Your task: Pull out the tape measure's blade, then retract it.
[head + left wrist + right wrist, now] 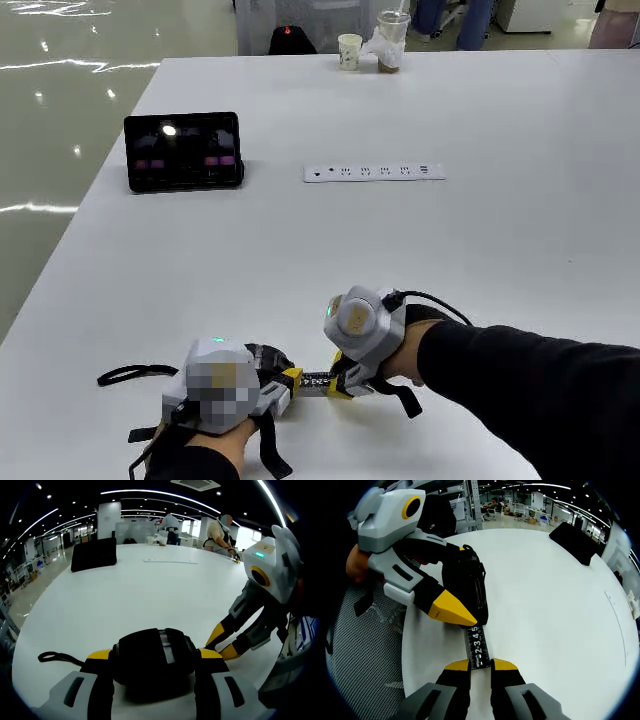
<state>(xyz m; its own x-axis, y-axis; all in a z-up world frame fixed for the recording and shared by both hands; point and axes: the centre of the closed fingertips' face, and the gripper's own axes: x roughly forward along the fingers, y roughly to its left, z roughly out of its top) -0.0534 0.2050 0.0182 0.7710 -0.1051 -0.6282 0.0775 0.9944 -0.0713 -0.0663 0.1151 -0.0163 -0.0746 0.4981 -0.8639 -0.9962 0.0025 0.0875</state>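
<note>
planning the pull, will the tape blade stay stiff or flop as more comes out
The blade spans straight between the black case and the right gripper at this short length, so probably stiff now; pulled longer it may sag or buckle. It looks thin and narrow, so likely light, and could slip from the jaws.

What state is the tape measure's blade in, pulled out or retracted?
Pulled out a short way: a numbered stretch of blade runs from the black case to the right gripper, whose jaws pinch its end.
</note>
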